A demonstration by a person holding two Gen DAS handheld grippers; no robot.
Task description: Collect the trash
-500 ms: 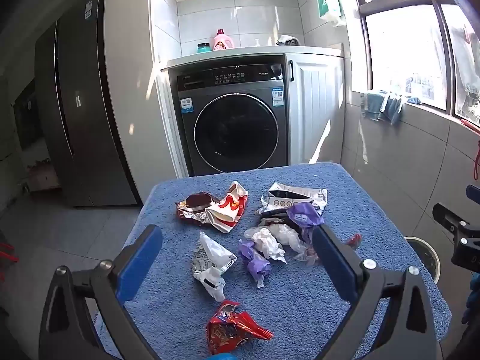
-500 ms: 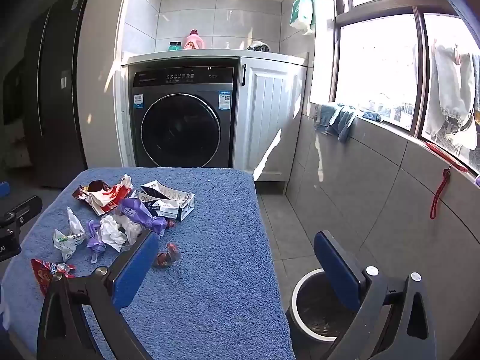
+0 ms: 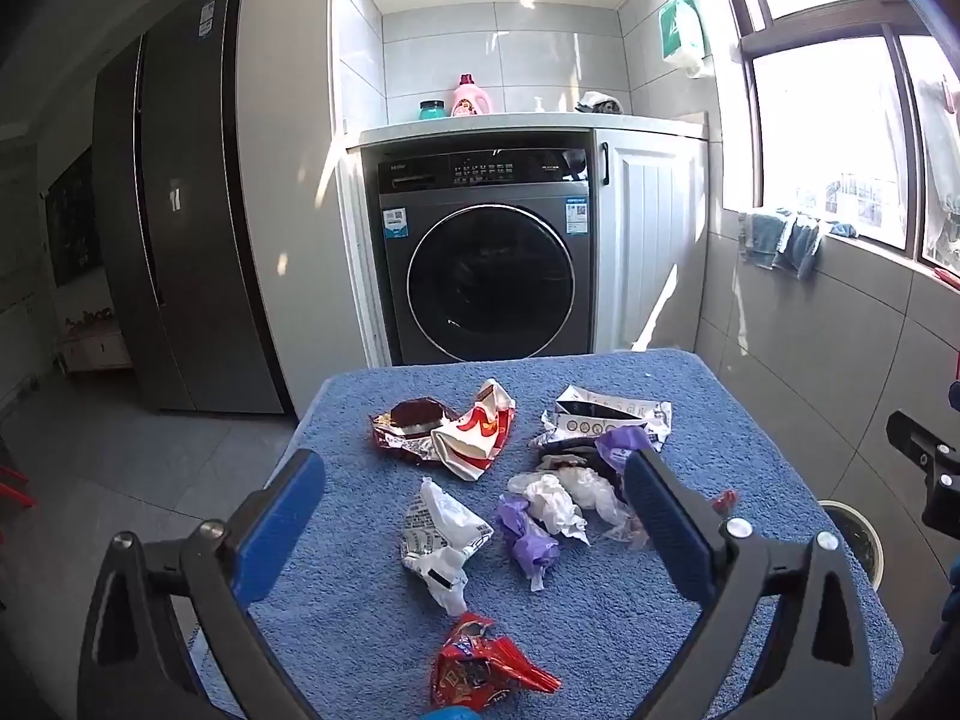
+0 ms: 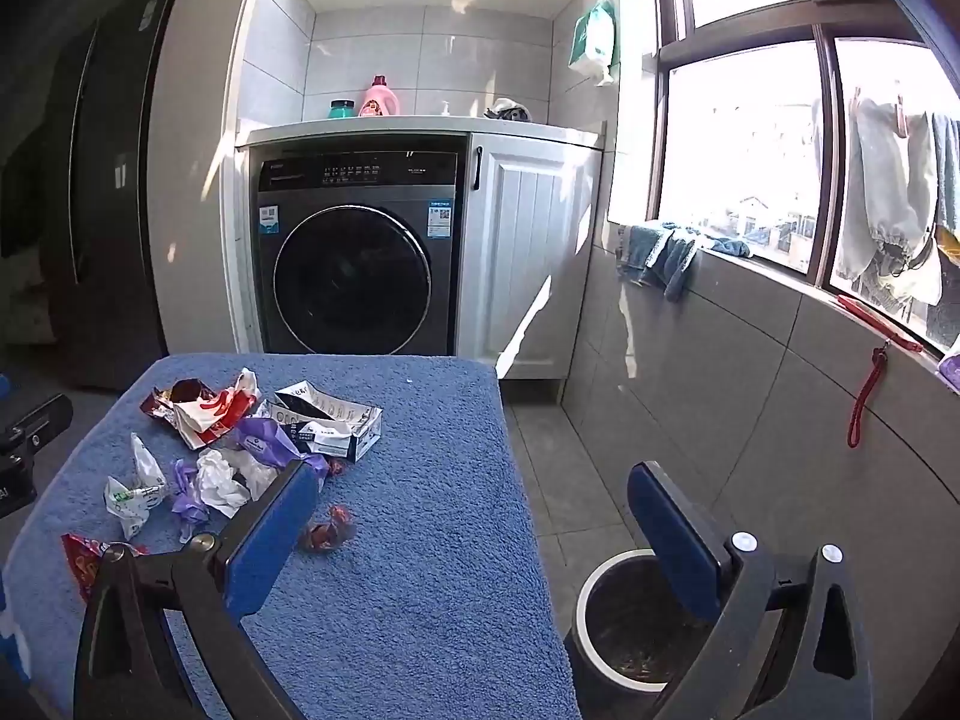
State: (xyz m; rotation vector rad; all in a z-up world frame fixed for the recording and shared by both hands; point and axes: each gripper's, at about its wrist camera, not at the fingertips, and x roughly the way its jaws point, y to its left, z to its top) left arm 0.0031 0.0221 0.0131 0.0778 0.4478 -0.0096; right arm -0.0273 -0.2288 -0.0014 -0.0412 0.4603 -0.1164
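Several pieces of trash lie on a blue towel-covered table point(image 3: 690, 618): a red-and-white wrapper point(image 3: 474, 429), a flattened white box point(image 3: 606, 414), a purple wrapper point(image 3: 528, 534), crumpled white paper point(image 3: 558, 501), a white printed wrapper point(image 3: 441, 537) and a red foil wrapper point(image 3: 480, 669) nearest me. A small red candy wrapper point(image 4: 327, 531) lies apart. My left gripper point(image 3: 474, 516) hovers open above the pile, holding nothing. My right gripper point(image 4: 474, 516) is open over the table's right edge, empty, with the trash bin point(image 4: 606, 588) on the floor below right.
A washing machine point(image 3: 486, 264) and white cabinet point(image 3: 648, 246) stand behind the table. A dark fridge point(image 3: 180, 222) is at the left. A tiled wall with a window sill and hanging cloths point(image 4: 666, 258) runs along the right. Tiled floor point(image 4: 570, 462) separates table and wall.
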